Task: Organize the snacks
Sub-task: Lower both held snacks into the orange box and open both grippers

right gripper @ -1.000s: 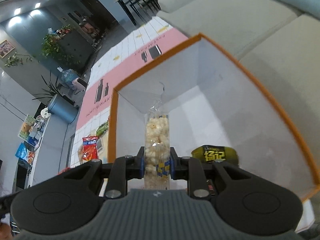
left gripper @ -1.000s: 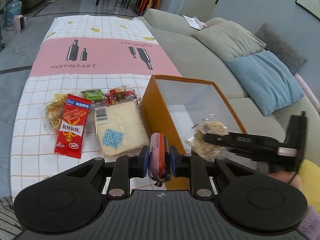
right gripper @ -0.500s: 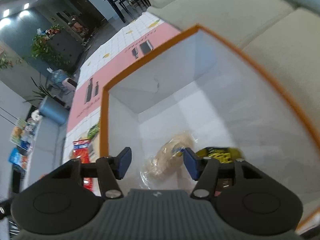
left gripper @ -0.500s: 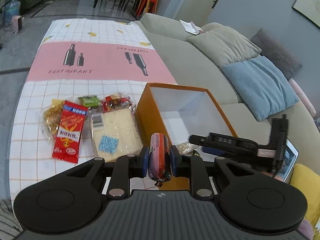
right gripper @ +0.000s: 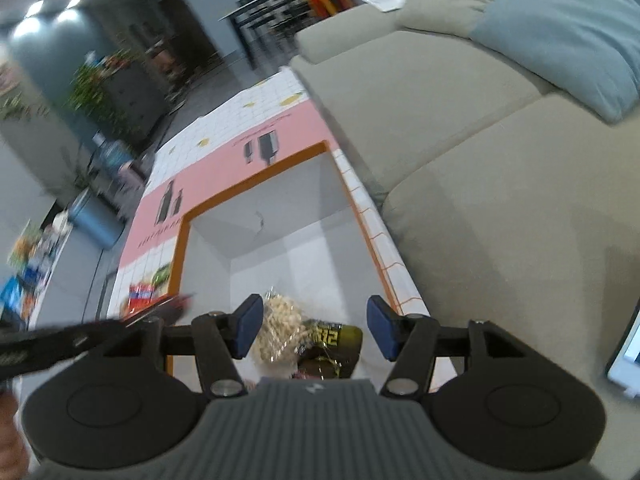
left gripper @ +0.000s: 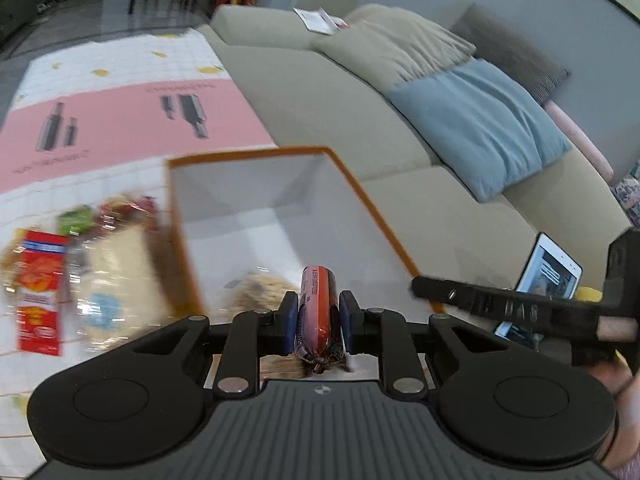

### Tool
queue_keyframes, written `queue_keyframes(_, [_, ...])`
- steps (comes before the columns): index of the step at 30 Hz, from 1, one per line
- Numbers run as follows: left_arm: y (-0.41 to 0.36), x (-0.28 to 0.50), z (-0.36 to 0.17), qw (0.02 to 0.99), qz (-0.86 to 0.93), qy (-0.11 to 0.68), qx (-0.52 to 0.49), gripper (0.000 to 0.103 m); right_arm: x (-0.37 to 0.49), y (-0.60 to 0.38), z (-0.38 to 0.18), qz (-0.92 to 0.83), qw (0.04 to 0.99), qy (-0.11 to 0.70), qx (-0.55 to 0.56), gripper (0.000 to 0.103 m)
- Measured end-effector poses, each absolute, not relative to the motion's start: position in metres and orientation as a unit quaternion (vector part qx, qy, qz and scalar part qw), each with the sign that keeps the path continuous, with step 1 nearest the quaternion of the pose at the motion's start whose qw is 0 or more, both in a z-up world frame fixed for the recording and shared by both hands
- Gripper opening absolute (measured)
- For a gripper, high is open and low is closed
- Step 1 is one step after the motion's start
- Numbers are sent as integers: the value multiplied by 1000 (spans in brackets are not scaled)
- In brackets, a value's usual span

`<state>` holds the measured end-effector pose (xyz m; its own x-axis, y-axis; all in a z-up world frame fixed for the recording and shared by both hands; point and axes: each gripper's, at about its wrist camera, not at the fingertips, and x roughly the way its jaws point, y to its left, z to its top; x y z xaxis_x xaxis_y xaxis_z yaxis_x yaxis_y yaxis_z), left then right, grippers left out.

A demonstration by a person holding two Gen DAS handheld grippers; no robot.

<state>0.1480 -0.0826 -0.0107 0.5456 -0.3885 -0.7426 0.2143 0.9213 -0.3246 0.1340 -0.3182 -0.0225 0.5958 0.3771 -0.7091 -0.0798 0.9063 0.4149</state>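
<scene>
My left gripper (left gripper: 319, 320) is shut on a red sausage stick (left gripper: 318, 300), held over the near end of the orange box (left gripper: 180, 216). Inside the box lies a clear bag of puffed snack (left gripper: 256, 288). My right gripper (right gripper: 316, 326) stands open above the box's (right gripper: 182, 248) near end, nothing between its pads. Below it the puffed snack bag (right gripper: 280, 328) rests beside a dark packet with yellow print (right gripper: 332, 340). On the table left of the box lie a wrapped bread slice (left gripper: 112, 276), a red packet (left gripper: 40, 292) and a green packet (left gripper: 74, 220).
A pink and white checked cloth (left gripper: 120, 120) covers the table. A grey sofa (left gripper: 400, 200) with a blue cushion (left gripper: 480, 128) runs along the right side. A tablet (left gripper: 552, 272) leans on the sofa seat near the right gripper's body (left gripper: 520, 308).
The right gripper opened and let the puffed snack bag drop into the box, then drew back and up. The left gripper carried the sausage stick rightward over the box.
</scene>
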Motion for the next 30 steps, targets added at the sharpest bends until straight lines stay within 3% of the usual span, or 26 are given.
queue_keyframes(7, [-117, 167, -42, 858, -162, 469, -133, 24, 127, -311, -18, 152, 885, 427, 112, 57])
queue_keyframes(19, [-146, 181, -67, 841, -168, 493, -145, 25, 126, -338, -31, 133, 882, 439, 105, 57])
queue_keyframes(24, [-155, 175, -62, 866, -141, 465, -118, 71, 125, -345, -33, 132, 882, 435, 125, 55])
queue_keyframes(30, [-147, 171, -49, 874, -151, 443, -129, 72, 126, -344, -35, 137, 879, 439, 122, 55])
